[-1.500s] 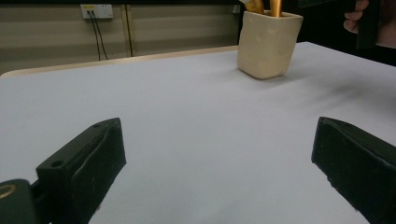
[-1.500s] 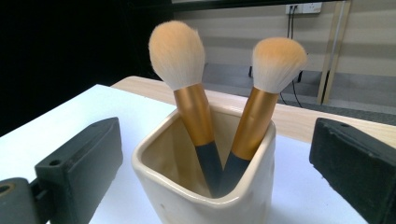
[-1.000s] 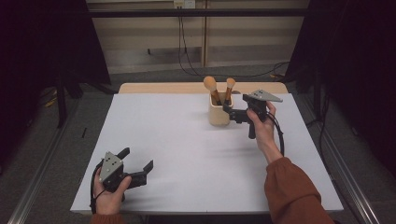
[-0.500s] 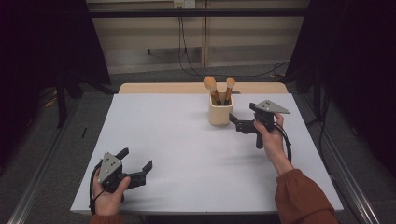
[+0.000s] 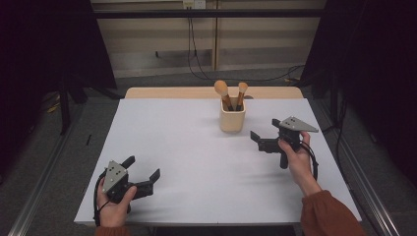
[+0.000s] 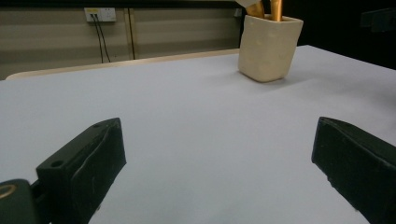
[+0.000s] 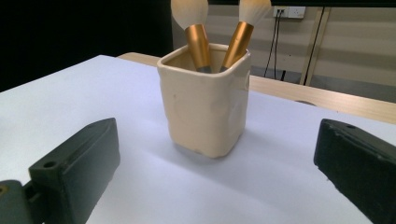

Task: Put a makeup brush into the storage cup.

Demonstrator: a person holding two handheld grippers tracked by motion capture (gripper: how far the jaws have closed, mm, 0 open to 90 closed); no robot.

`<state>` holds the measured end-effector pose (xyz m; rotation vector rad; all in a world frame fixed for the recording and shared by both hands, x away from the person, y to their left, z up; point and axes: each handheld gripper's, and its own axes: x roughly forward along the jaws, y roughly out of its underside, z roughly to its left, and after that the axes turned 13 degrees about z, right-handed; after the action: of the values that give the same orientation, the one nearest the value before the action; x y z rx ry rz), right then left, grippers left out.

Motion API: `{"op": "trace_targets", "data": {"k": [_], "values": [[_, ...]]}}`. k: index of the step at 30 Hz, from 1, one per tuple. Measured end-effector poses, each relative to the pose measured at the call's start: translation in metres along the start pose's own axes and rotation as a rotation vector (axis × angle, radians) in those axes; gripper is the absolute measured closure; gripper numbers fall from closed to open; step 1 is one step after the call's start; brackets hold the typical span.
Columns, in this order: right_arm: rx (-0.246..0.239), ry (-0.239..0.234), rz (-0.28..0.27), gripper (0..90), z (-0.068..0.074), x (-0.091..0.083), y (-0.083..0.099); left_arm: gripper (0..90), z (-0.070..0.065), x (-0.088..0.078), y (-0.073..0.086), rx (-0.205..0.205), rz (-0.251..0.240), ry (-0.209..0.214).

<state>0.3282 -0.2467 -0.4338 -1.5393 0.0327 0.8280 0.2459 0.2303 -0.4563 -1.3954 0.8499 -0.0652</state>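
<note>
White table (image 5: 196, 147), dark room behind; the cream cup (image 5: 232, 119) stands upright at the far middle with two brushes (image 5: 231, 94) leaning inside, handles down. My right gripper (image 5: 260, 141) sits near it, jaws wide, nothing held. Left gripper (image 5: 147, 178) rests at the near edge, jaws wide too, likely parked out of the way.

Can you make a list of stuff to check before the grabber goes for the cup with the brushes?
1. Right gripper open: ok, jaws spread wide in its own view.
2. Cup upright on the table: ok.
3. Two brushes standing inside the cup: ok, heads up, leaning a little apart.
4. Cup lined up between the jaws: ok, it sits between them, a bit left of middle.
5. Jaws apart from the cup: ok, not touching.
6. Left gripper out of the way: ok, open at the near corner, empty.
</note>
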Motion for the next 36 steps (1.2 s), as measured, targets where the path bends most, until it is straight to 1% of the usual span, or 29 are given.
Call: {"op": "trace_targets", "data": {"k": [2,6,8,12,16,19,27,29,31,34,36], "values": [[-0.004,0.011,-0.008,0.0,0.0,-0.005,0.003,2.8,0.0,0.0,0.0,0.004,0.001,-0.001],[-0.005,0.009,0.004,0.0,-0.001,-0.015,0.009,2.8,0.0,-0.001,0.0,0.005,0.001,-0.002],[-0.006,0.021,-0.004,0.0,-0.002,-0.021,0.012,2.8,0.001,-0.001,0.0,0.004,0.0,-0.002],[-0.001,0.033,0.004,0.0,-0.006,-0.031,0.021,2.8,0.0,-0.001,0.0,0.0,-0.002,-0.002],[0.025,0.038,0.003,0.0,-0.01,-0.042,0.032,2.8,0.0,-0.001,0.0,-0.002,-0.003,-0.005],[0.027,0.051,0.002,0.1,-0.012,-0.051,0.04,2.8,0.0,-0.002,0.0,-0.003,-0.003,-0.006],[0.037,0.066,0.01,0.1,-0.012,-0.069,0.059,2.8,0.0,-0.003,0.0,0.0,-0.005,-0.008],[0.038,0.072,0.004,0.2,-0.012,-0.074,0.063,2.8,0.0,-0.004,0.0,0.005,-0.003,-0.007],[0.048,0.076,-0.007,0.2,-0.011,-0.079,0.066,2.8,-0.001,-0.004,0.0,0.006,-0.003,-0.007],[0.046,0.08,-0.01,0.2,-0.01,-0.086,0.07,2.8,-0.001,-0.004,0.0,0.007,-0.005,-0.008],[0.036,0.081,-0.003,0.1,-0.009,-0.089,0.074,2.8,-0.002,-0.004,0.0,0.002,-0.008,-0.006]]}}
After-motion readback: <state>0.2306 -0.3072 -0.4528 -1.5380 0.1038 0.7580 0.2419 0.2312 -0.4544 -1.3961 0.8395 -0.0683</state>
